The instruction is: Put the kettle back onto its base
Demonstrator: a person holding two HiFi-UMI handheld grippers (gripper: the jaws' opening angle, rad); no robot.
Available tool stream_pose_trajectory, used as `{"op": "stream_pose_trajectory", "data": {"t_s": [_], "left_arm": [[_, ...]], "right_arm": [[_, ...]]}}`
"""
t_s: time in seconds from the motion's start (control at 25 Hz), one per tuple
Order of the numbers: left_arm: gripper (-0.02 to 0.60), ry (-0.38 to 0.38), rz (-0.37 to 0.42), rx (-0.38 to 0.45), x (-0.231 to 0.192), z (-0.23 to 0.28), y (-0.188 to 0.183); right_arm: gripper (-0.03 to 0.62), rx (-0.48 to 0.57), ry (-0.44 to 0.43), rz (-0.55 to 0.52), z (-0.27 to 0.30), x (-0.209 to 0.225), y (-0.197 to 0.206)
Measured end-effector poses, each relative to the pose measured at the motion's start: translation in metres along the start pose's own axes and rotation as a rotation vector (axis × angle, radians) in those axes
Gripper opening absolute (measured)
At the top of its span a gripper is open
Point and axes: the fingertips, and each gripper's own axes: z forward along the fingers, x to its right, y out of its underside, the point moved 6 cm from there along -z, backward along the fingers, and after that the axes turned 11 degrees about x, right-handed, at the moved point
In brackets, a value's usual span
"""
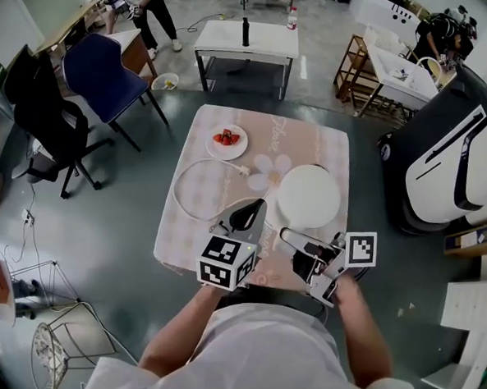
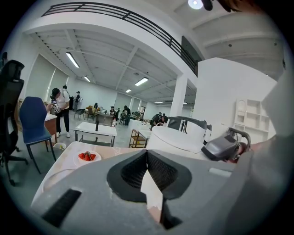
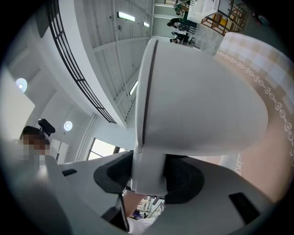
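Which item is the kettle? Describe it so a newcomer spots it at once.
Start at the table with the flowered cloth in the room's middle. At its near right part is the kettle, a big plain white dome, its handle clamped in the right tongs. Unlike the smaller plate holding strawberries, it is bare.

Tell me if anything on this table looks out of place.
Only the white power cord: it sprawls in a loose loop over the patterned tablecloth, its free end lying beside the white plate of strawberries. The white kettle, held by the right gripper, looks upright; nothing spilled.
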Motion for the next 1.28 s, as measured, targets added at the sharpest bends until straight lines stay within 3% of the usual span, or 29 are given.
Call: {"op": "stream_pose_trajectory", "data": {"t_s": [1.28], "left_arm": [[0.003,-0.005,-0.009,-0.027,-0.039,0.025,0.002]], "right_arm": [[0.189,-0.032,0.057,0.072,0.031,0.042,-0.013]]}}
